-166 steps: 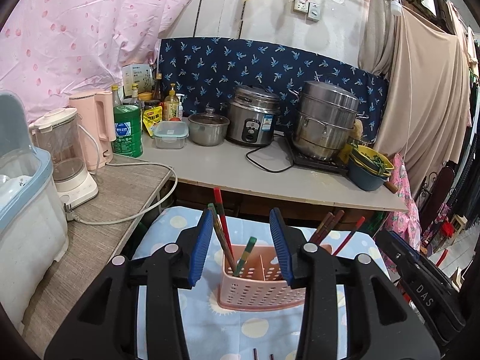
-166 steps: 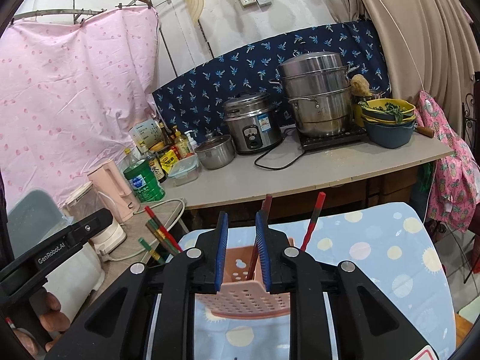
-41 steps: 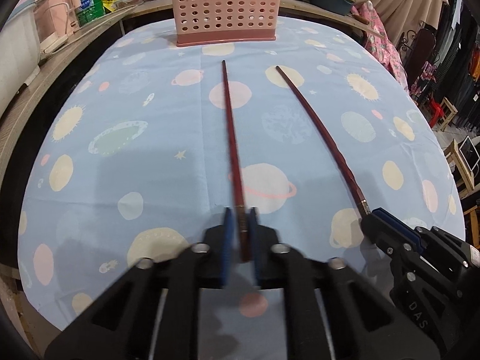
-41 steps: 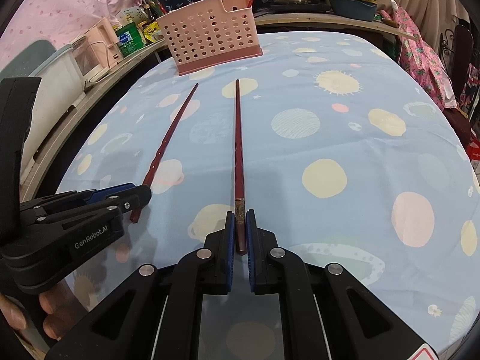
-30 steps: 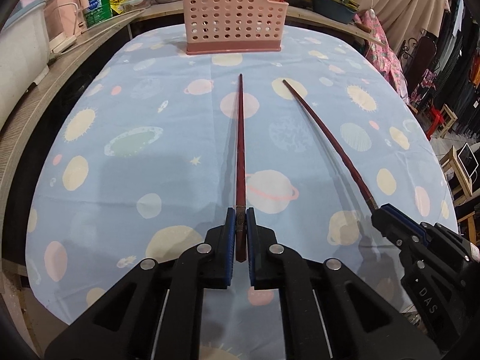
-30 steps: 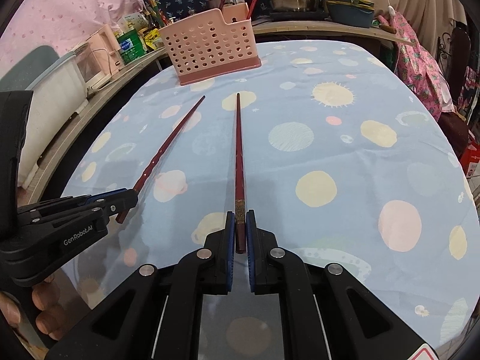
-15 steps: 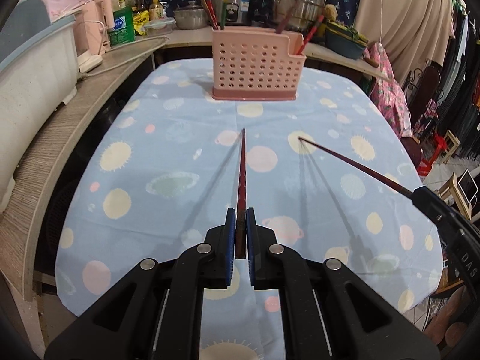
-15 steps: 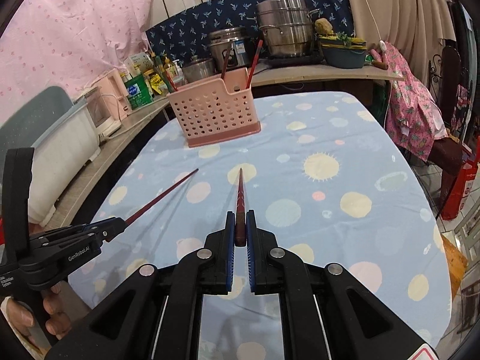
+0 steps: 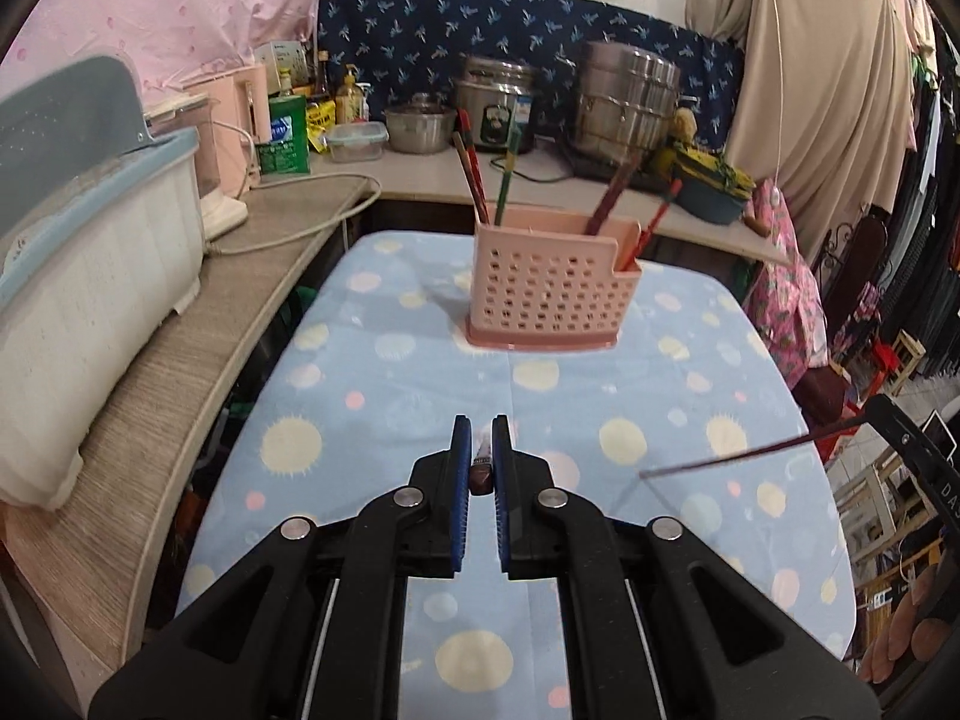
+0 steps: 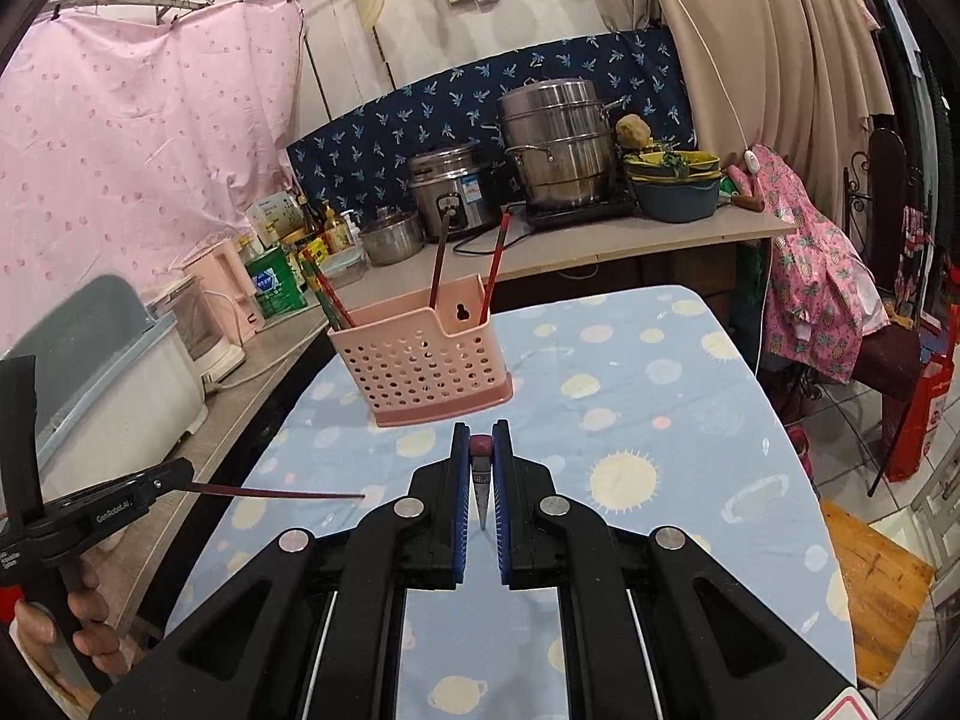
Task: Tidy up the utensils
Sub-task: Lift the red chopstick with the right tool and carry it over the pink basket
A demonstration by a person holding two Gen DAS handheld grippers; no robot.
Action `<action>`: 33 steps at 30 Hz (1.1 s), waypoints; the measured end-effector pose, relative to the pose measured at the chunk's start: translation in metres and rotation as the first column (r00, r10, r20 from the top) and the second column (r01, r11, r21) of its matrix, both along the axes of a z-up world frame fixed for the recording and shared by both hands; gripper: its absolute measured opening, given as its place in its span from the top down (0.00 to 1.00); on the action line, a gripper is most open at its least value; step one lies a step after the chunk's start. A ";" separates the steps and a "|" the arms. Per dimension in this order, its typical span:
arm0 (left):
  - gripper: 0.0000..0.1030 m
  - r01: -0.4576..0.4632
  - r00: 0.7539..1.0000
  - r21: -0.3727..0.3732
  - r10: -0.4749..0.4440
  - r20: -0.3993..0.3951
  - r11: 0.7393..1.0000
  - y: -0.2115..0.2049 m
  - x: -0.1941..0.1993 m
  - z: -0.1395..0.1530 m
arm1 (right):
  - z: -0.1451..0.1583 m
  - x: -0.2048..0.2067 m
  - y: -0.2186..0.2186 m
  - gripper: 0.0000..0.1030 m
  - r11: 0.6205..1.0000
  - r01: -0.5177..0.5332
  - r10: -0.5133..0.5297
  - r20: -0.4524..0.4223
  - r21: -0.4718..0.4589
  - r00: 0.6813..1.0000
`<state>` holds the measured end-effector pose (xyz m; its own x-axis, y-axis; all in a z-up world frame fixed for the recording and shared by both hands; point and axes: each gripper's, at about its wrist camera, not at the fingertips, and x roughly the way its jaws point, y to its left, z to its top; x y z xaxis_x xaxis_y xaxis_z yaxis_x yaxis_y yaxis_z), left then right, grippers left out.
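Two claws, each clenched on one dark red chopstick: left claw (image 9: 481, 443), right claw (image 10: 480, 443). Ahead of both, one pink basket (image 9: 543, 300) holds several upright chopsticks (image 9: 471, 177).

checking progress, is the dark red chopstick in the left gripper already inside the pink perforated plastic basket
No, the dark red chopstick is clamped in the left gripper and hangs in the air well short of the pink perforated plastic basket.
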<state>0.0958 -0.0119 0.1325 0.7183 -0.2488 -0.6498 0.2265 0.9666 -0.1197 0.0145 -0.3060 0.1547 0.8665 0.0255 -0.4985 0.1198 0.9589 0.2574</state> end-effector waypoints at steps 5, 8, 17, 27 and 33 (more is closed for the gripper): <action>0.94 -0.016 0.999 -0.028 0.017 0.034 0.999 0.004 0.014 0.021 | 0.015 0.009 -0.003 0.93 1.000 -0.001 0.001 0.037 0.003 0.999; 0.94 -0.020 0.999 -0.036 0.022 0.049 0.999 0.004 0.020 0.028 | 0.020 0.013 -0.002 0.93 1.000 -0.005 0.005 0.050 0.001 0.999; 0.94 -0.014 0.999 -0.028 0.015 0.050 1.000 -0.001 0.028 0.027 | 0.010 0.026 0.000 0.93 1.000 -0.016 0.015 0.021 0.003 1.000; 0.94 -0.016 0.995 -0.063 0.022 0.094 0.998 -0.007 0.061 0.060 | 0.041 0.060 -0.007 0.93 0.999 -0.032 0.029 0.093 0.031 0.995; 0.94 -0.017 0.982 -0.108 0.037 0.188 0.994 -0.015 0.091 0.107 | 0.080 0.101 -0.011 0.93 0.998 -0.035 0.025 0.189 0.050 0.982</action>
<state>0.1872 -0.0264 0.2395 0.8331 -0.2874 -0.4726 0.2286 0.9569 -0.1790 0.1153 -0.3173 0.2344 0.9432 0.0753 -0.3236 0.0353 0.9458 0.3229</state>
